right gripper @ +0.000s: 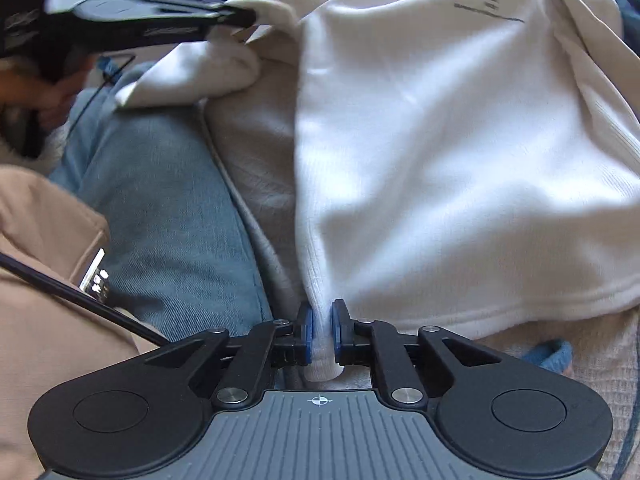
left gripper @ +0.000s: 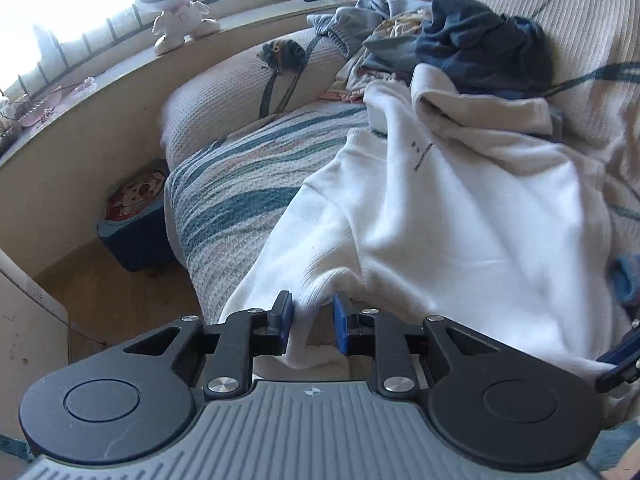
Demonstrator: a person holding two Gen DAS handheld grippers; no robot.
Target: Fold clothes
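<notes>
A white sweatshirt [left gripper: 440, 208] with small dark print lies spread on a sofa, its near hem lifted. My left gripper [left gripper: 312, 320] is shut on a bunched fold of the hem. My right gripper [right gripper: 320, 328] is shut on another part of the same sweatshirt [right gripper: 440, 140]. In the right wrist view the left gripper [right gripper: 240, 20] shows at the top left, holding the cloth edge. In the left wrist view a blue finger of the right gripper [left gripper: 620, 356] shows at the right edge.
A pile of blue and grey clothes [left gripper: 472, 48] lies at the sofa's far end. A striped blanket [left gripper: 240, 192] covers the seat. A toy figure [left gripper: 180, 8] stands on the window ledge. The person's jeans [right gripper: 168, 200] are at the left.
</notes>
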